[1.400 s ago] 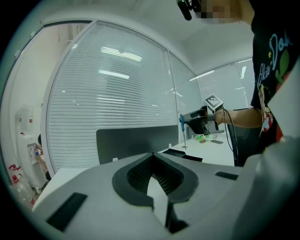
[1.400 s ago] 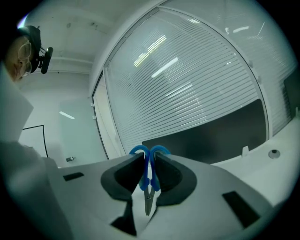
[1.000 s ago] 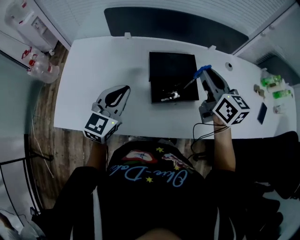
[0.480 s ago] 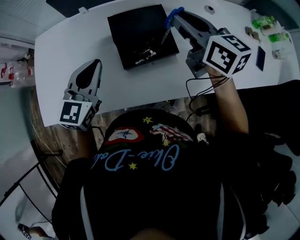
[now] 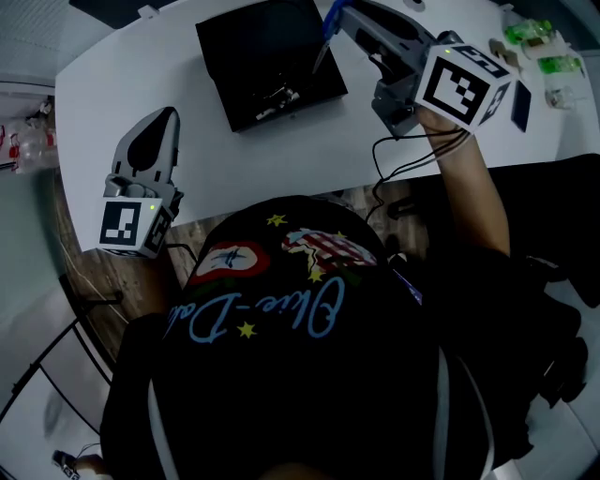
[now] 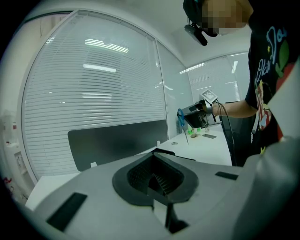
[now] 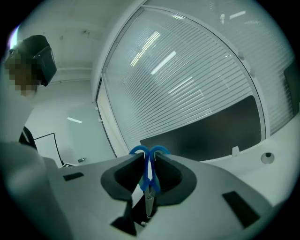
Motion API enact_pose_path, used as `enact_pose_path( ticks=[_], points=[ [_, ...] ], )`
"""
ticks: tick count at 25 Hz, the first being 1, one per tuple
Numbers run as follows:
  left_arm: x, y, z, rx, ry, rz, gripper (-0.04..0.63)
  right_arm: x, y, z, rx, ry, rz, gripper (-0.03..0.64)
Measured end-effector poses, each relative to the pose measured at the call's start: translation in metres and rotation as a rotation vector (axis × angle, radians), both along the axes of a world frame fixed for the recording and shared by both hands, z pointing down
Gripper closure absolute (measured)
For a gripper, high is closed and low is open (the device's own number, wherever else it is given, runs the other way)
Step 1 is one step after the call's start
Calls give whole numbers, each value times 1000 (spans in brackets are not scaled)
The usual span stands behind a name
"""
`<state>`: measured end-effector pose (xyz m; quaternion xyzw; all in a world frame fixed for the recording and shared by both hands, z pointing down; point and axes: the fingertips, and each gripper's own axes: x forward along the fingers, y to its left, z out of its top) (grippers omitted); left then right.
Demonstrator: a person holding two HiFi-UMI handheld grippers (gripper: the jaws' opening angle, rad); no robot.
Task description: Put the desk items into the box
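Right gripper [image 5: 349, 13]: the jaws pinch a pair of blue-handled scissors [image 5: 324, 33] by the handle loops. In the right gripper view the pads press on both sides of the loops. The blue rings show at the jaw tips and the metal blades point down between the jaws.

Scissors: held in the air over the right side of the black box [image 5: 246, 42], with the blades slanting down toward its inside. The head view does not show whether the blade tip touches the box. The left gripper view shows them from across the table, hanging blades-down from the right gripper.

Box: open at the top, sitting a little askew on the white table [image 5: 309, 141], toward its far side. A few small pale items [image 5: 274, 96] lie inside, close to the near wall.

Left gripper [image 5: 161, 120]: the jaws are pressed together with nothing between them. It is over the left part of the table, well apart from the box, pointing toward the far edge.

Other: a black cable [image 5: 405, 164] loops from the right gripper over the near table edge. Green items [image 5: 536, 42] and a dark flat thing [image 5: 520, 108] lie at the right end of the table.
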<state>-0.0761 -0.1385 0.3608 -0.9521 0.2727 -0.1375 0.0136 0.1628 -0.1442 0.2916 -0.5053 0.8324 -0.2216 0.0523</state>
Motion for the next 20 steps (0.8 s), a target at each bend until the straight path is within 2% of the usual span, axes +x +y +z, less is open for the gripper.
enact_pose_path(
  ticks=[11,20],
  points=[
    [3,-13,-5,25,19,-37,586,0,-13,-14,47,-33,-88,535],
    [-1,-26,-5,9,18,-74,586,-10,-28,-4,36,13,-139,535]
  ],
)
